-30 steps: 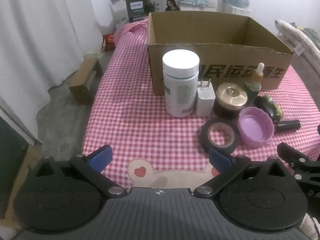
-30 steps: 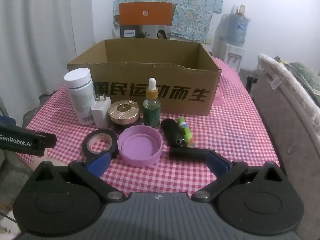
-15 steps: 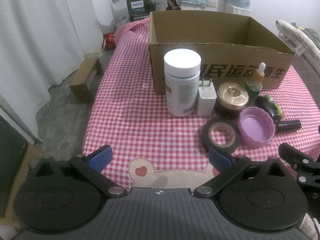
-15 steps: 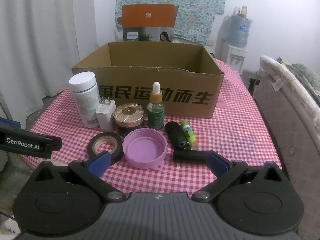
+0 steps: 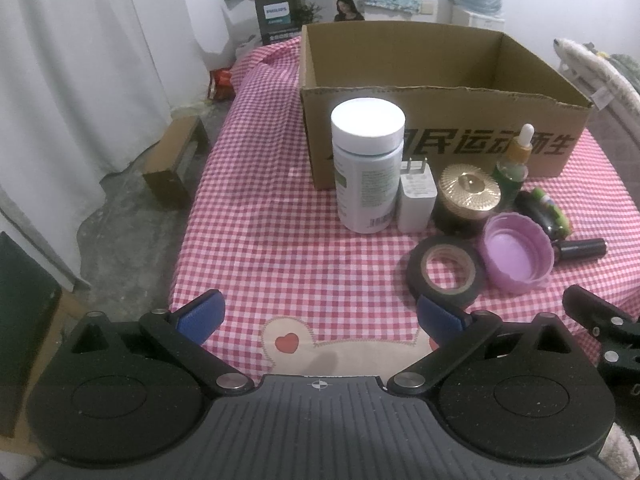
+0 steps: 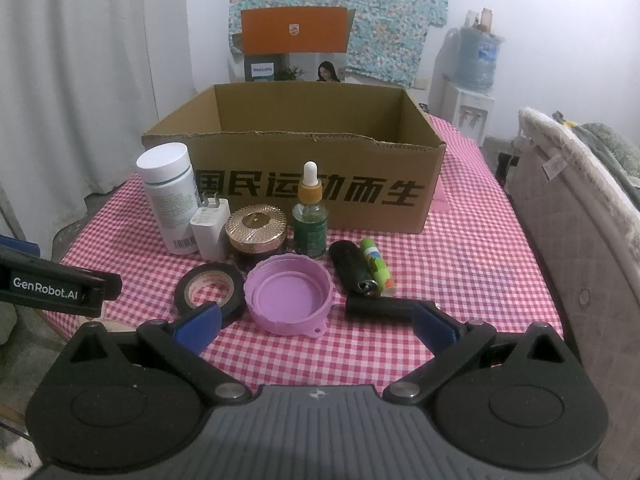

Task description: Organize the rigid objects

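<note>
Hovering low over the near edge of the bench (image 5: 280,248), the left gripper (image 5: 318,316) has its jaws spread wide with nothing between them; the right gripper (image 6: 316,322) is likewise released and empty. Ahead of the left gripper and slightly to its right stands a white bottle (image 5: 368,164), upright, with a white charger (image 5: 416,200) touching its right side. Further right sits a gold-lidded jar (image 5: 468,192), then a green dropper bottle (image 5: 514,164), both upright. Just beyond the left gripper's right finger lies a roll of black tape (image 5: 446,270), flat, and beside it a purple lid (image 5: 518,256), open side up. From the right gripper, the lid (image 6: 288,294) lies directly ahead, just past the fingertips, with the tape (image 6: 210,288) to its left, partly hidden by the left finger. A black lighter (image 6: 352,266) and a green tube (image 6: 376,266) lie side by side ahead and right, and a black cylinder (image 6: 380,306) lies crosswise by the right finger. Behind them all stands an open cardboard box (image 6: 320,196), its printed front facing both grippers.
</note>
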`<state>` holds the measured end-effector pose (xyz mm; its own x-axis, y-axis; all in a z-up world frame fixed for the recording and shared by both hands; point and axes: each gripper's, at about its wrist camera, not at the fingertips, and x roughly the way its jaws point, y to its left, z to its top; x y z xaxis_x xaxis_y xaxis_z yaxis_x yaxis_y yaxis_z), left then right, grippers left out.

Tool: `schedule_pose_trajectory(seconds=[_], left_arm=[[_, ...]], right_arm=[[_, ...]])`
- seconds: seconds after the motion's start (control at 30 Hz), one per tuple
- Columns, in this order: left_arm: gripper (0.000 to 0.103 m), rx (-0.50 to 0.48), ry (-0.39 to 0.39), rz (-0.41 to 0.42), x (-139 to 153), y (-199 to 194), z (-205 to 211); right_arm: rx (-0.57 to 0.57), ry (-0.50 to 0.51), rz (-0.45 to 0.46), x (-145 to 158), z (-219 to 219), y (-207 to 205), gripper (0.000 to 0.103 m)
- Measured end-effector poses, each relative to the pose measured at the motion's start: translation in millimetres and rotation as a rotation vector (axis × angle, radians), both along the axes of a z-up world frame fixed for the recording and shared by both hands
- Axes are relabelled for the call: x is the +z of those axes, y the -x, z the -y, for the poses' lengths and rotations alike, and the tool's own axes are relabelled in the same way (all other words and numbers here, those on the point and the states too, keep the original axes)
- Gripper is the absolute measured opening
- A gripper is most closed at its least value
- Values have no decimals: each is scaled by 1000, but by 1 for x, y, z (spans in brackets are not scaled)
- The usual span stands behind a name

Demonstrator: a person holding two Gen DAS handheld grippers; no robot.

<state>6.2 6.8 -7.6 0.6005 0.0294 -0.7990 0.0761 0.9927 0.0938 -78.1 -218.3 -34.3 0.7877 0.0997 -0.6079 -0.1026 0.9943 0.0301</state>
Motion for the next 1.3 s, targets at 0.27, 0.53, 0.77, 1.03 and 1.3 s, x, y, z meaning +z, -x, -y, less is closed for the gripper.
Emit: schedule_pose_trajectory(seconds=[0.27,0.53,0.77,1.03,1.3], left_arm=[[103,-3,4,-3,0,0,-1],[103,-3,-4,-2,-1,0,0],[103,-4,-6,-1,-1,0,-1],[103,-4,-5,-3,-1,-1,-1],[103,-5,-6,-2,-1,-1,-1]], right_arm=[[-2,-4,-6,-1,2,-1,103],[-3,-5,-3,0,3,0,103],[-4,-5,-4,0,2,-1,103],[0,-9,0,1,1,-2,103],[0,-10,-1,1,1,-2,103]])
